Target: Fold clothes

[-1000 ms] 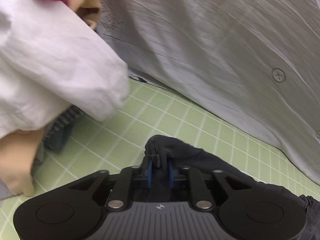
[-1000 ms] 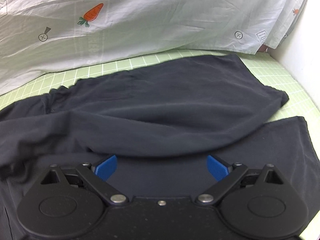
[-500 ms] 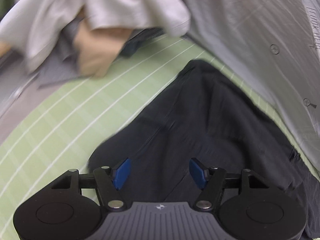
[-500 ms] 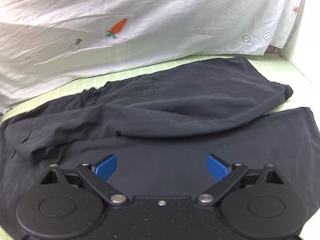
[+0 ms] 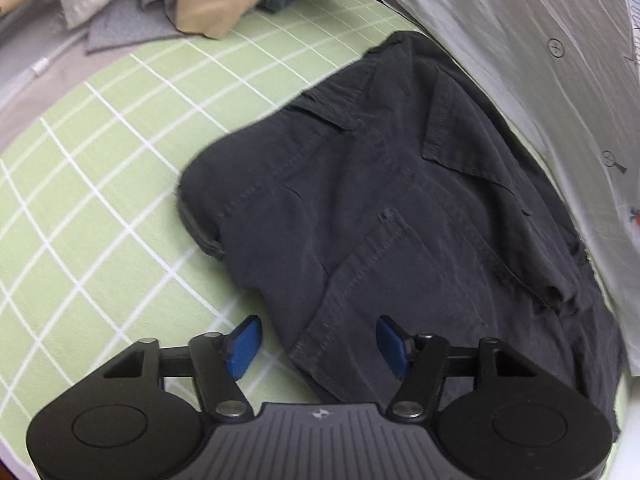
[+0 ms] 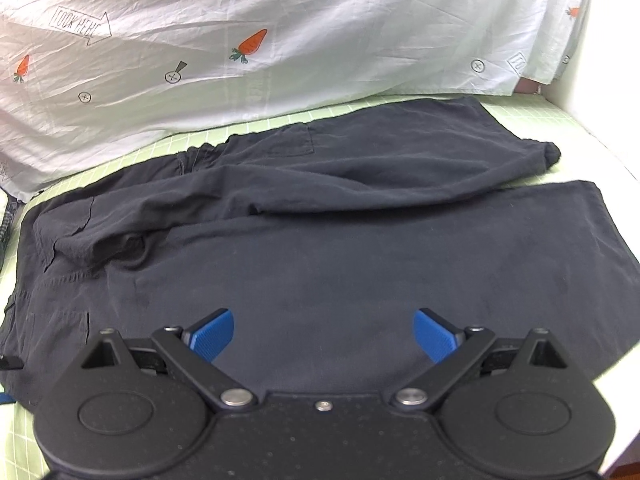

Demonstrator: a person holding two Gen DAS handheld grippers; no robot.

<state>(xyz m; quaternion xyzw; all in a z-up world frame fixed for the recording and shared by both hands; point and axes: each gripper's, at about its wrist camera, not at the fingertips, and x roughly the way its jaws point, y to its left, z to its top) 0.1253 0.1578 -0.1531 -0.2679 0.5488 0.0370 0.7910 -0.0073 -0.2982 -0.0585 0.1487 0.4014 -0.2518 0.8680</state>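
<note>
**foldnoob:** So the dark trousers (image 6: 360,248) are spread on the green grid mat (image 5: 100,200), waistband end by the left gripper (image 5: 318,344), legs running off to the right. The far leg (image 6: 400,168) is flopped over crooked, with its cuff bunched up. Where would you grab?

**laundry_dave:** Looks like thin woven cotton to me: soft, light, zero stiffness, so it'll sag and crease wherever you lift it. I'd pinch at seams or hems, since the doubled cloth gives more bite. The waistband corner just ahead of the left gripper is a decent spot, and for the right gripper (image 6: 324,332) the cuff of the near leg (image 6: 592,208).

**foldnoob:** Both claws are spread wide, nothing in them. Right one hangs over the near leg.

**laundry_dave:** Good. Just mind the white carrot-print sheet (image 6: 280,40) touching the far edge, and that clothes pile (image 5: 208,0) past the waistband. Easy to snag either.
</note>
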